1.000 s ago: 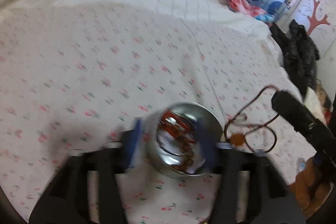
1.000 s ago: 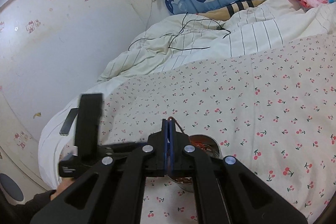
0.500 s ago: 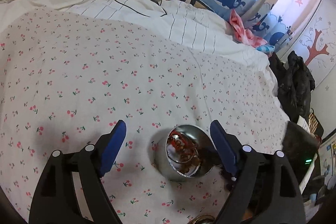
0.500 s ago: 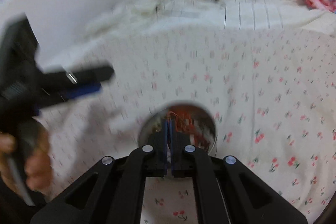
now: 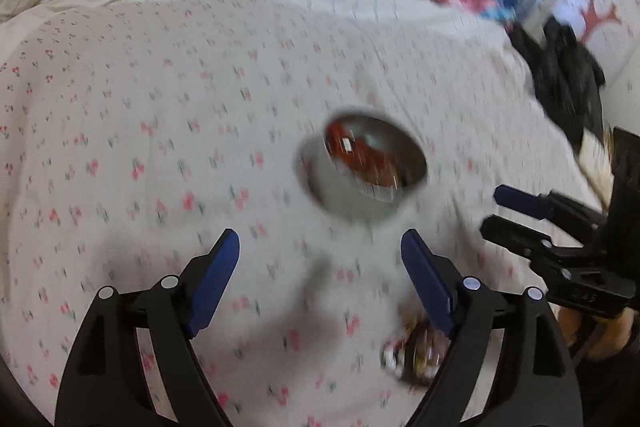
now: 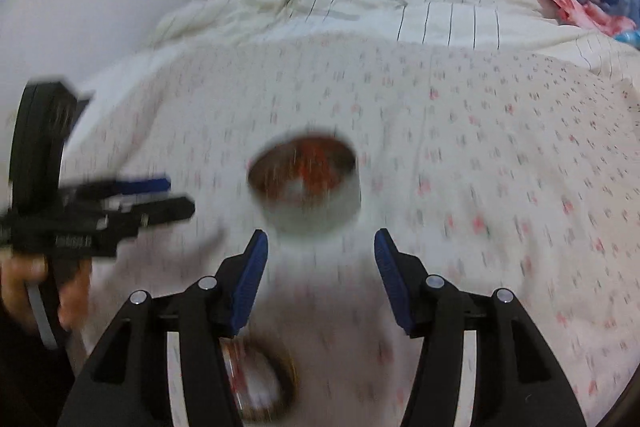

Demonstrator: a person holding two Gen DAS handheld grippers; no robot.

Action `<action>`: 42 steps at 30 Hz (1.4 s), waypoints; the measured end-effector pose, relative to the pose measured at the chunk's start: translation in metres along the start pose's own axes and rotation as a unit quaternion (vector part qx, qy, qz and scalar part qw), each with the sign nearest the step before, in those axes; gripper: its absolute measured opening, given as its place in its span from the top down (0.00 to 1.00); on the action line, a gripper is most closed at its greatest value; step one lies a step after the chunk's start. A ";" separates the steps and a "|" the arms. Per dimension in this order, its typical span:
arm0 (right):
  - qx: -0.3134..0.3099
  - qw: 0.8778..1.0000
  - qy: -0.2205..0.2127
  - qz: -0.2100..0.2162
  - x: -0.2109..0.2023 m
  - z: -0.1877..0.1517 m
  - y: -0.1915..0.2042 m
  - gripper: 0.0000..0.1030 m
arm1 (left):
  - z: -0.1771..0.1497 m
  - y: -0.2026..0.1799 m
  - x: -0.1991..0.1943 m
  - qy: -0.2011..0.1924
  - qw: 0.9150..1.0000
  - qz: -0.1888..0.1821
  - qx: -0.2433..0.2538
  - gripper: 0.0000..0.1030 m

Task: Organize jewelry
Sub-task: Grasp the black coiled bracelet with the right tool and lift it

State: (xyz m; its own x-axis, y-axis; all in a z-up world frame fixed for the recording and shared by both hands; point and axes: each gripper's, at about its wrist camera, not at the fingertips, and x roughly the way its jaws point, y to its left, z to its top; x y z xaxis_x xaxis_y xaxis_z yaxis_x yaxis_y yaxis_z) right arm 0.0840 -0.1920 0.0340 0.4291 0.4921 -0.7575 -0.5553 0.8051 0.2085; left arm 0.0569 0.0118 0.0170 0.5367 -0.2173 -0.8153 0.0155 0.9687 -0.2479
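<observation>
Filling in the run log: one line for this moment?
left gripper: open, empty | right gripper: opening, empty | metal bowl: on bed, holds red jewelry

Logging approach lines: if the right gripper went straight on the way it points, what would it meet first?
Probably the metal tin holding red jewelry: it sits just ahead of the right gripper, centred on the gap between its opening, empty jaws. Blur leaves depth unsure; it might hit the sheet short of it.

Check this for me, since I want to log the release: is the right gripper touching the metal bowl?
Apart. In the right wrist view the right gripper, jaws opening and empty, sits short of the metal bowl, with cherry-print bedsheet between.
</observation>
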 end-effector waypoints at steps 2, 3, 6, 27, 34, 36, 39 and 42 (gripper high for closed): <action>-0.013 1.000 0.023 0.007 -0.005 -0.025 0.000 0.48 | -0.015 -0.008 0.001 0.015 1.000 -0.002 0.016 0.23; -0.014 0.999 0.031 0.002 -0.006 -0.037 0.000 0.50 | -0.020 -0.011 0.001 0.019 1.000 -0.001 0.024 0.23; -0.025 0.998 0.050 -0.005 -0.002 -0.059 0.006 0.74 | -0.034 -0.019 0.000 0.023 0.999 0.013 0.047 0.23; -0.073 0.995 0.061 0.002 0.005 -0.070 0.031 0.91 | -0.034 -0.002 0.006 0.029 0.999 0.020 0.008 0.22; 0.013 1.000 0.010 0.010 -0.019 -0.058 -0.008 0.91 | -0.036 -0.008 0.010 0.036 0.999 0.015 0.020 0.22; 0.027 1.000 0.009 -0.008 -0.019 -0.055 -0.015 0.91 | -0.037 -0.014 0.013 0.039 0.999 0.002 0.030 0.22; 0.032 0.998 0.019 -0.050 -0.013 -0.055 -0.022 0.91 | -0.038 -0.031 0.019 0.041 0.997 -0.013 0.059 0.22; 0.045 0.996 0.026 -0.077 -0.009 -0.055 -0.030 0.91 | -0.040 -0.055 0.031 0.040 0.994 -0.012 0.103 0.22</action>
State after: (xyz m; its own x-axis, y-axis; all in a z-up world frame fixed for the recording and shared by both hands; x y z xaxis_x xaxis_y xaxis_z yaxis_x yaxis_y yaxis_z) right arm 0.0578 -0.2393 0.0007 0.4657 0.3455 -0.8147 -0.4183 0.8972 0.1414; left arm 0.0389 -0.0530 -0.0159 0.4647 -0.2408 -0.8521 0.2034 0.9656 -0.1619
